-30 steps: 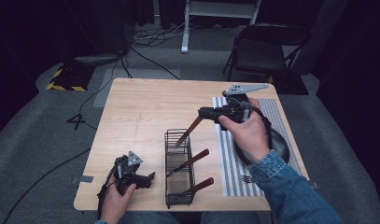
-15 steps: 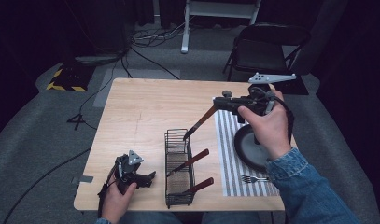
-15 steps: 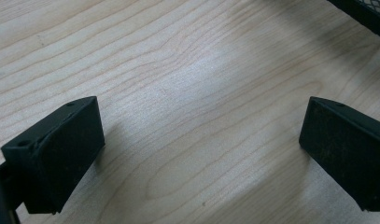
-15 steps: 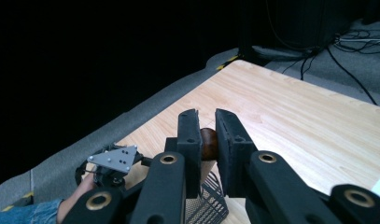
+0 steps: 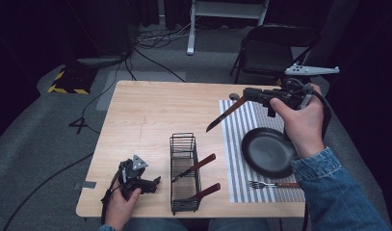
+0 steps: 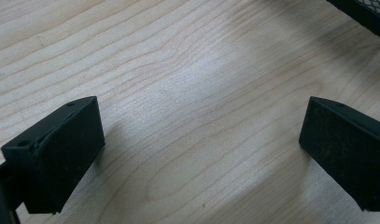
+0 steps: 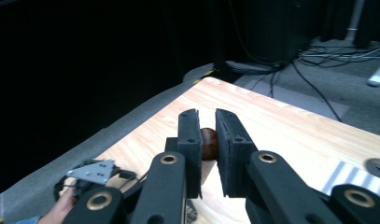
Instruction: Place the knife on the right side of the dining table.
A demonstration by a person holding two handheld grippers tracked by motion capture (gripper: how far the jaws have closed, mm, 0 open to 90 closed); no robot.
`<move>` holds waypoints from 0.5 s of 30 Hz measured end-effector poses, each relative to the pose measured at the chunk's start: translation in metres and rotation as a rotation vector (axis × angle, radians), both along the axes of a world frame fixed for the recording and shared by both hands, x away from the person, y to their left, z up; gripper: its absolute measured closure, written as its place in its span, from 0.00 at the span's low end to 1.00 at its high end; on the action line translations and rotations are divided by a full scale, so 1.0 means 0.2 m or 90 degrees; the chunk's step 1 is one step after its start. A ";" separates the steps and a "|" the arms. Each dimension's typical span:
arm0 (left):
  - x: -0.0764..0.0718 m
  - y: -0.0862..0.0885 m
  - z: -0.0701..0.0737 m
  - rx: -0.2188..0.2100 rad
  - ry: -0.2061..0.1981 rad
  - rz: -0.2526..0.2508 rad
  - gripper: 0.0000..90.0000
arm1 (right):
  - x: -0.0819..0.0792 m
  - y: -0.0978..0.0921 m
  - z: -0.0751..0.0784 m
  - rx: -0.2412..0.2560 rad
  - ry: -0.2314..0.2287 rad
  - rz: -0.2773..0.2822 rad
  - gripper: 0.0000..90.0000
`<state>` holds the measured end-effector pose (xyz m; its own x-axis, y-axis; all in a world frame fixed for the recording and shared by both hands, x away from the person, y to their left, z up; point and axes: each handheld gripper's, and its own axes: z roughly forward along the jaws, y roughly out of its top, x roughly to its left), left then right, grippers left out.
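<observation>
My right gripper (image 5: 247, 95) is raised over the far right of the table, shut on the brown handle of a knife (image 5: 224, 115). The blade slants down and left above the edge of the striped mat (image 5: 238, 153). In the right gripper view the jaws (image 7: 206, 122) clamp the rounded brown handle (image 7: 209, 142). A black wire basket (image 5: 183, 144) stands at the front middle, with two brown-handled utensils (image 5: 199, 165) leaning out of it. My left gripper (image 5: 154, 182) rests on the wood at the front left, open, and between its pads (image 6: 61, 149) there is bare tabletop.
A black round plate (image 5: 267, 152) lies on the mat under my right forearm, with a fork (image 5: 267, 184) in front of it. The basket's corner (image 6: 365, 13) is close to the left gripper. A black chair (image 5: 275, 43) and cables are on the floor beyond the table.
My right gripper has drawn the knife out of the basket and carried it up and to the right, over the mat. The left gripper has stayed put.
</observation>
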<state>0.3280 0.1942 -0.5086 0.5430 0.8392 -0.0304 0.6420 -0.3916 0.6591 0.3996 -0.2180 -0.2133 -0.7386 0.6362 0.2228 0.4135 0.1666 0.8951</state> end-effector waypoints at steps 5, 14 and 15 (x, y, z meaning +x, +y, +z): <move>0.00 0.00 0.00 0.000 0.000 0.000 0.00 | 0.05 -0.07 -0.01 -0.005 0.000 -0.036 0.91; 0.00 0.00 0.00 0.000 0.000 0.000 0.00 | 0.18 -0.18 -0.08 -0.022 0.014 -0.095 0.91; 0.00 0.00 0.00 0.000 0.000 0.000 0.00 | 0.18 -0.18 -0.08 -0.022 0.014 -0.095 0.91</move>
